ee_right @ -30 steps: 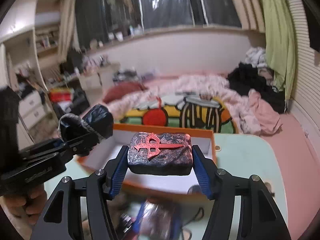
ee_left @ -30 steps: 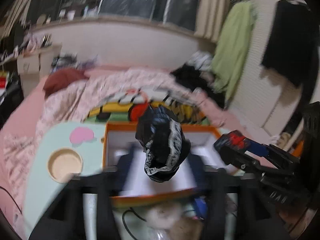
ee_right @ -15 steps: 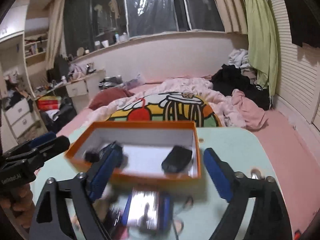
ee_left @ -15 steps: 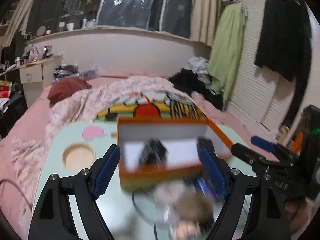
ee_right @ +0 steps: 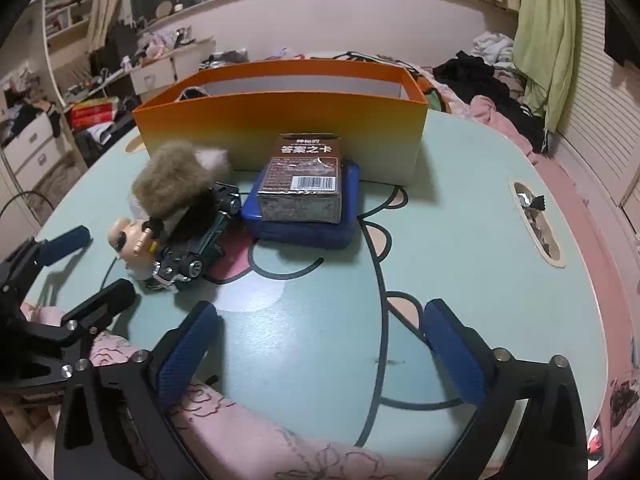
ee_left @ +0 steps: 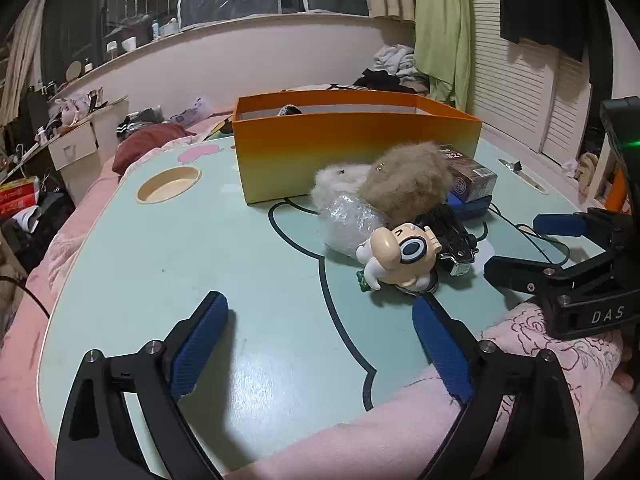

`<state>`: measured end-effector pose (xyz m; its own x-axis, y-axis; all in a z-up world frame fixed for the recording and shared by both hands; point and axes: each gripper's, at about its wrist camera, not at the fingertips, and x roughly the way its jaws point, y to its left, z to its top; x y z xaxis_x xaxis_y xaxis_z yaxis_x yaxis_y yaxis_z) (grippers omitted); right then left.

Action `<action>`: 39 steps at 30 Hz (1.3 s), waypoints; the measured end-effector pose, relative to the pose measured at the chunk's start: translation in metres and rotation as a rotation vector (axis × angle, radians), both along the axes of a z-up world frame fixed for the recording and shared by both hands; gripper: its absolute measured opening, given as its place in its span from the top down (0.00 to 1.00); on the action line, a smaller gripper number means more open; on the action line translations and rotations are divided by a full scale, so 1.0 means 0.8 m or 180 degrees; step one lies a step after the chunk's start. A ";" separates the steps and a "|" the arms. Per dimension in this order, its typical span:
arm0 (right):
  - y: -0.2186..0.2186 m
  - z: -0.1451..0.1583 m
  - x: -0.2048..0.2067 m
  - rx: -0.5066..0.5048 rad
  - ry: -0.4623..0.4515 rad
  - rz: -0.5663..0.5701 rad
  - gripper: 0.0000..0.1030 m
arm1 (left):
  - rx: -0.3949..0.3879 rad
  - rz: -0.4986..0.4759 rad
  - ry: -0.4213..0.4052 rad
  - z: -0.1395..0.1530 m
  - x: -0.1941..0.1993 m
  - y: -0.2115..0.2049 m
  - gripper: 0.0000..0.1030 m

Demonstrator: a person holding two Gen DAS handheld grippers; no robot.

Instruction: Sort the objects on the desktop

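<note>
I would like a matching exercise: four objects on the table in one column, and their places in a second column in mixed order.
Things:
1. brown card box
2. blue case
3. cartoon figurine
4. orange box

Places:
A. lying under the card box
B. at the back of the pile, open at the top
C. on top of the blue case
D. nearest the left claw, beside the black toy car

Pairs: 1-C, 2-A, 3-D, 4-B

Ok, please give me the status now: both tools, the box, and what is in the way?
Left tool open, empty. Right tool open, empty. Orange box upright on table; pile in front unsorted. Card box sits on blue case, nearest right tool.
</note>
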<state>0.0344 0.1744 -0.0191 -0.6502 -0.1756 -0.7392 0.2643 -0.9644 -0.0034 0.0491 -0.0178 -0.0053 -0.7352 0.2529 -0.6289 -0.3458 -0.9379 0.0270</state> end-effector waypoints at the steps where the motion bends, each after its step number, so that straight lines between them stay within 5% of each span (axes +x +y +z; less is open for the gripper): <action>1: 0.001 -0.001 0.002 -0.0001 0.0016 0.0020 0.00 | 0.0003 0.0010 0.0013 0.000 0.000 0.000 0.09; 39: 0.006 -0.005 0.004 -0.0029 0.0120 0.0111 0.00 | 0.0037 0.0011 0.0029 0.001 0.007 -0.003 0.08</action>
<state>0.0376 0.1796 -0.0227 -0.6710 -0.2052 -0.7124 0.2976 -0.9547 -0.0053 0.0546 -0.0199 -0.0049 -0.7419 0.2576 -0.6191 -0.3422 -0.9394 0.0191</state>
